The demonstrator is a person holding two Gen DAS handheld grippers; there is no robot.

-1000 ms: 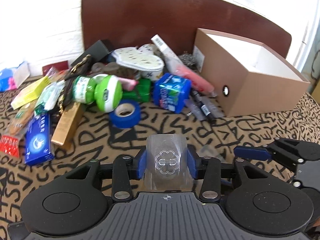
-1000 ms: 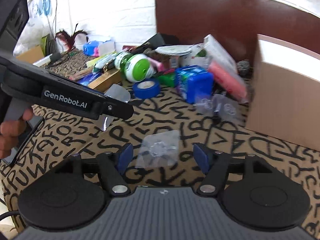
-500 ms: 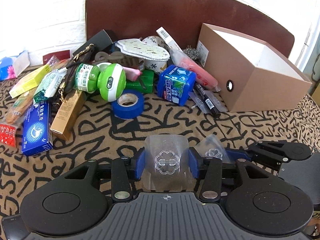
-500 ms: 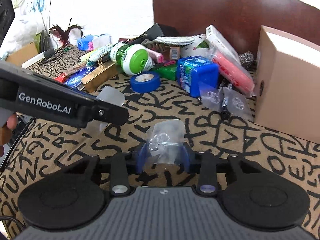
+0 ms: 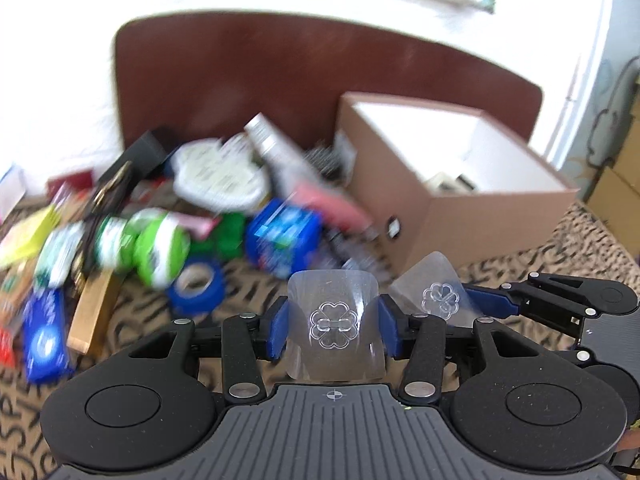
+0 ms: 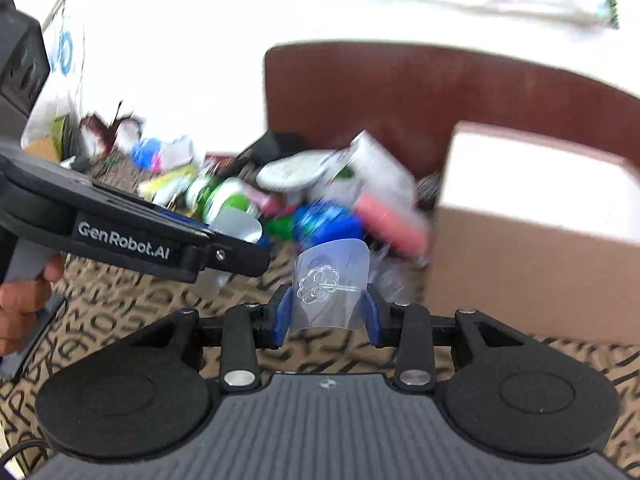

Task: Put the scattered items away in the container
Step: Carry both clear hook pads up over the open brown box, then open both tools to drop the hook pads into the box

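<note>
My left gripper (image 5: 334,330) is shut on a clear plastic packet with a clover charm (image 5: 334,324), held above the patterned cloth. My right gripper (image 6: 326,314) is shut on a second clear clover packet (image 6: 328,280); that packet also shows in the left wrist view (image 5: 438,296), just right of mine. The open brown cardboard box (image 5: 472,216) stands ahead and to the right, with something lying inside it; it also shows in the right wrist view (image 6: 532,248). The left gripper's side shows in the right wrist view (image 6: 160,240), with a hand on its handle.
A blurred pile lies left of the box: a blue tape roll (image 5: 198,284), a green and white bottle (image 5: 152,244), a blue packet (image 5: 284,236), a gold box (image 5: 94,312), a blue carton (image 5: 44,336). A dark brown board (image 5: 280,76) stands behind.
My right gripper closed on the second clover packet and lifted it off the cloth. Both grippers have risen and tilted up, moving toward the box with their packets.
</note>
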